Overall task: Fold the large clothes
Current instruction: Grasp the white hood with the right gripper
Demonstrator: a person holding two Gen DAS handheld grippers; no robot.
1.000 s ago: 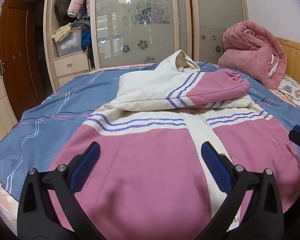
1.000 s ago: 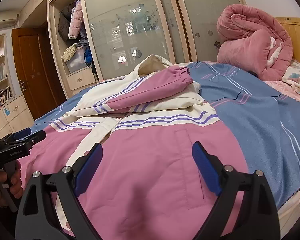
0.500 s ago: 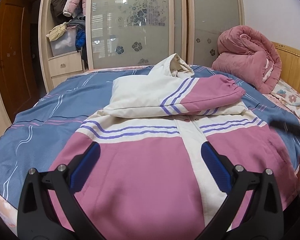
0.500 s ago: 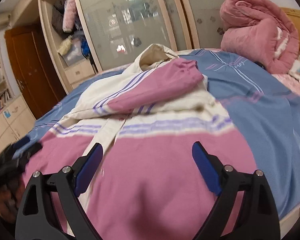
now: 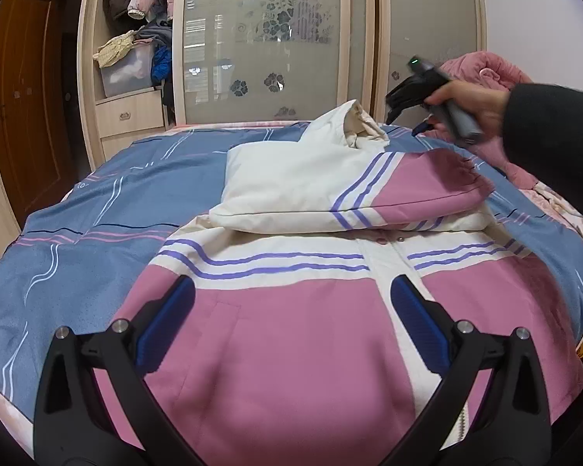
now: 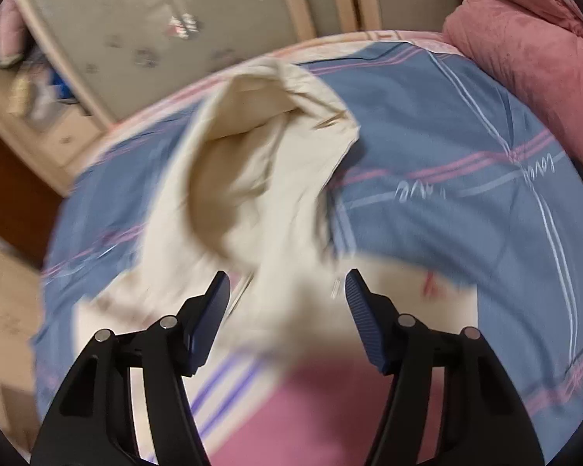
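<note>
Both grippers were wide open with nothing in them. The left gripper hung over the jacket, the right gripper over its hood on the bed

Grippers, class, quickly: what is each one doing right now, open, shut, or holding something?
Left gripper: open, holding nothing, above the jacket.
Right gripper: open, holding nothing, near the hood.

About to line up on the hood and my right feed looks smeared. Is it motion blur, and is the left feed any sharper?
Right wrist view: motion blur smears the cream hood and bedspread; only the right hand-held gripper stays crisp. Left wrist view: sharp on the jacket, edges bent by fisheye.
</note>
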